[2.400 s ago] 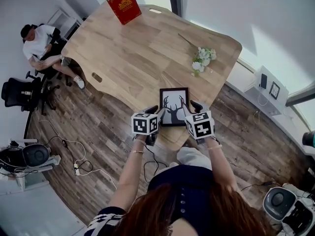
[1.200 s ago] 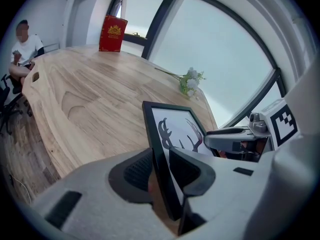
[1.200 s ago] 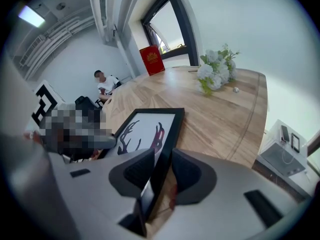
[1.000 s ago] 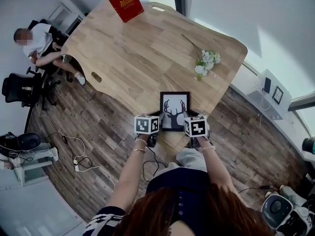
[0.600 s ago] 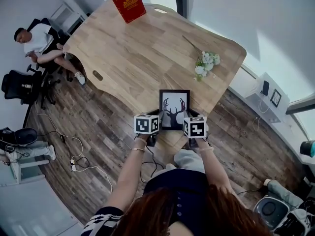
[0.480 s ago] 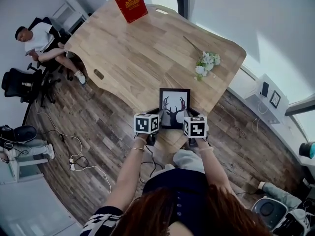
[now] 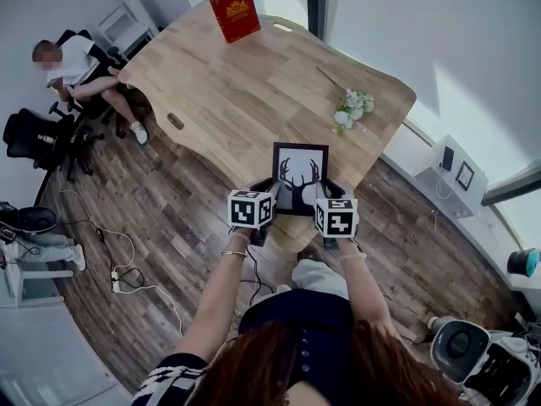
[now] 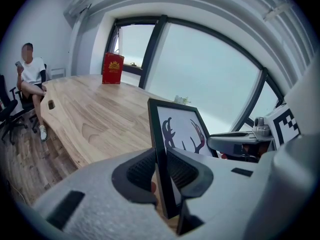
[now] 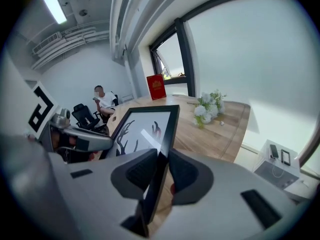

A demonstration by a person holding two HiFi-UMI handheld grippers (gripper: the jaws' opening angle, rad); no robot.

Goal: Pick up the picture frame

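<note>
The left hand-held gripper clamps one edge of the black rectangular picture frame between its jaws. The right hand-held gripper clamps the opposite edge.

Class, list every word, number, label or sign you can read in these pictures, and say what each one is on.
No text here can be read.
On the red book: gold print on the cover, too small to read.
On the marker cubes: black-and-white square patterns, no letters.
In the picture frame: an antler silhouette only, no words.
</note>
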